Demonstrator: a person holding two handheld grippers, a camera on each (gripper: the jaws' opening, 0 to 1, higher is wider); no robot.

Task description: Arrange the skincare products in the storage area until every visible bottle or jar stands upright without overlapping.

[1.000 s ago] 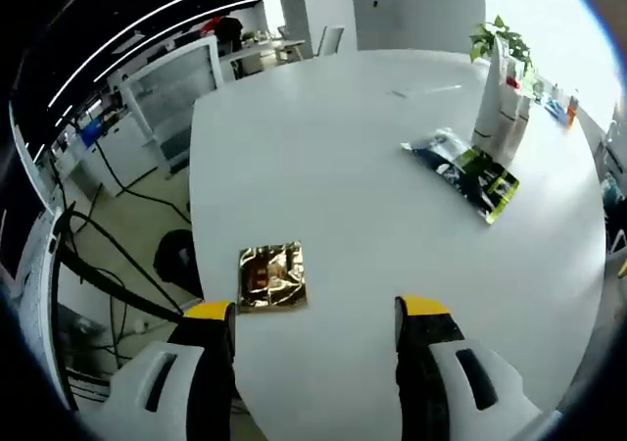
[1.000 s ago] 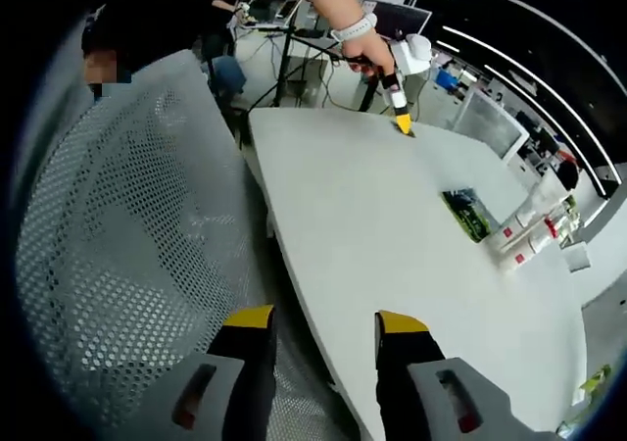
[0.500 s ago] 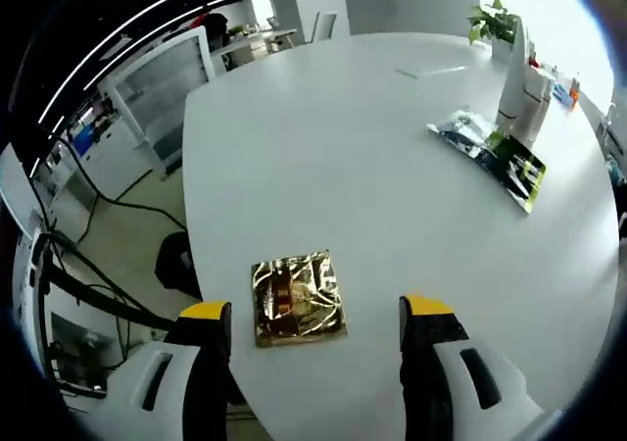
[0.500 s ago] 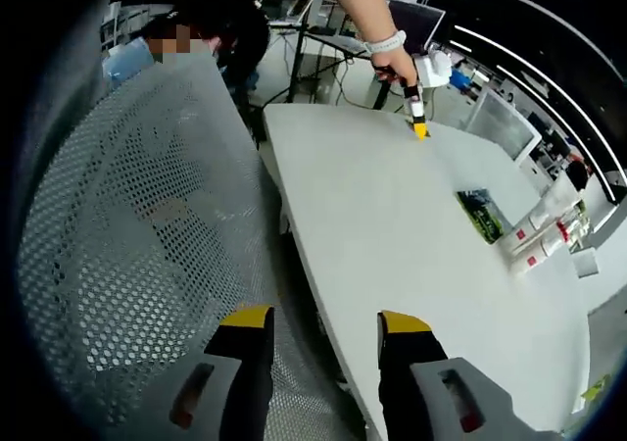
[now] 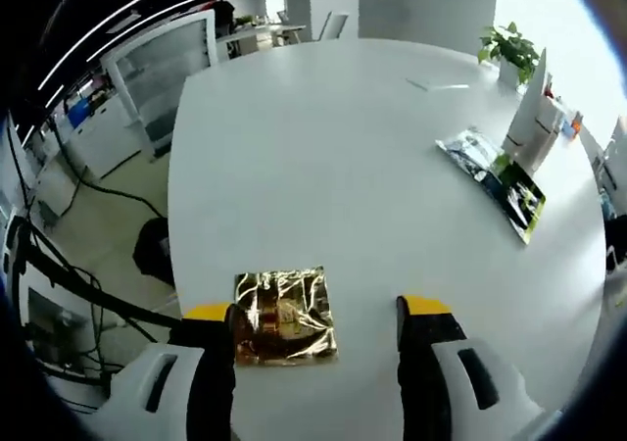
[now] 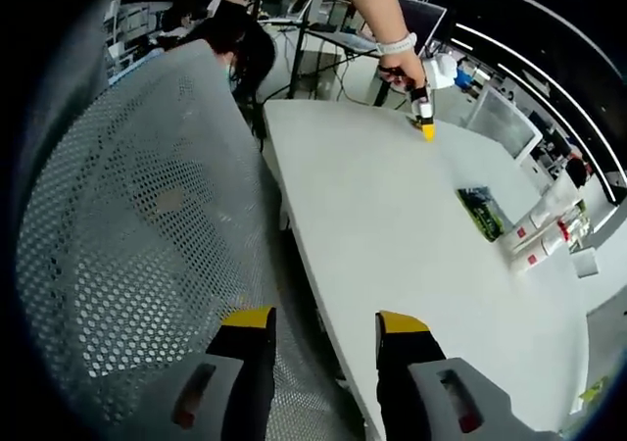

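Left gripper [image 5: 318, 314]: I hold it open over the white table [image 5: 323, 157], gold foil sachet [image 5: 284, 316] flat between its jaws, against the left one. Green sachet [image 5: 495, 176] at 2 o'clock, long axis toward 5; white tubes [image 5: 534, 118] upright beyond. Right gripper [image 6: 318, 328]: open, empty, over the table edge beside a mesh chair [image 6: 127, 225].

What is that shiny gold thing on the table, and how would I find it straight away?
Start from the big white oval table in the left gripper view and look at its near edge, between the open left gripper's yellow-tipped jaws. There lies a flat, crinkled gold foil packet, close to the left jaw. The only other flat pack, a green and black packet, lies far across the table by the white upright cartons.
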